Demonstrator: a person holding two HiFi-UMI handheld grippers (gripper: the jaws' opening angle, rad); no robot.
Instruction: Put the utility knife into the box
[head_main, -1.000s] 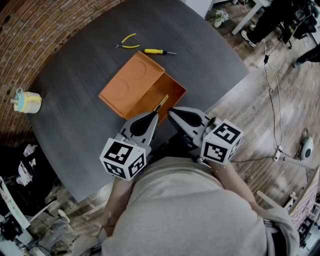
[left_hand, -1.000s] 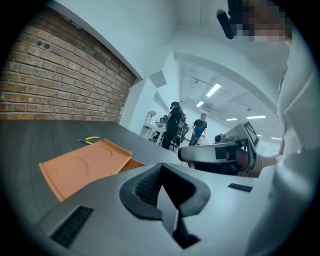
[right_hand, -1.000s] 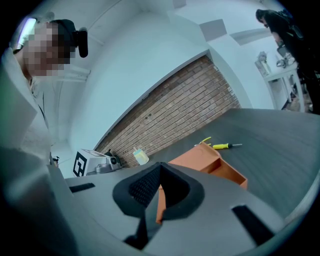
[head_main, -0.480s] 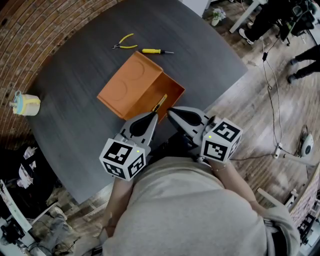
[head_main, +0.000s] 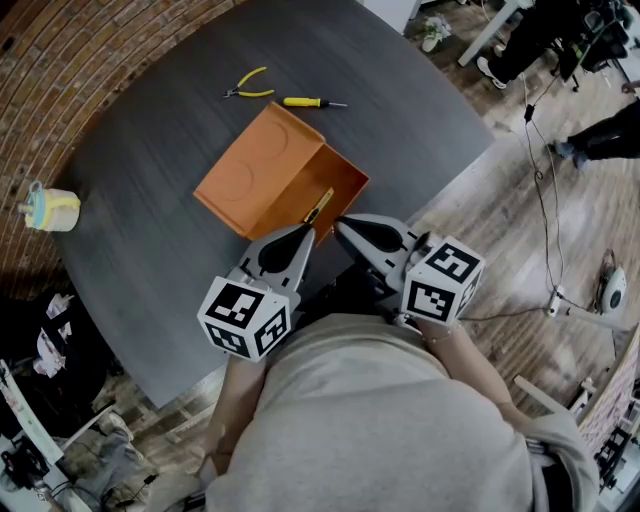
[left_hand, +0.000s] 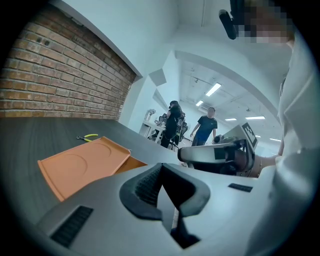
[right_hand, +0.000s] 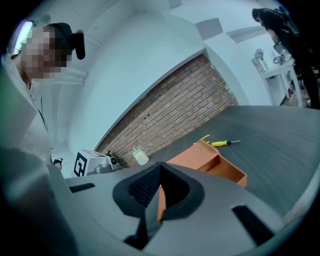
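Head view puts the utility knife (head_main: 320, 207) inside the orange box (head_main: 262, 170), long axis slanting back toward you, just ahead of and between your left gripper (head_main: 306, 232) and right gripper (head_main: 340, 222), about equally near, both pinched together and empty.

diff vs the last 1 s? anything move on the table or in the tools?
Nothing on the table visibly moved. Only a person's leg at the right edge stepped leftward across the floor. Unchanged: left tool and right tool both shut and empty by the box, utility knife inside it, pliers and screwdriver beyond.
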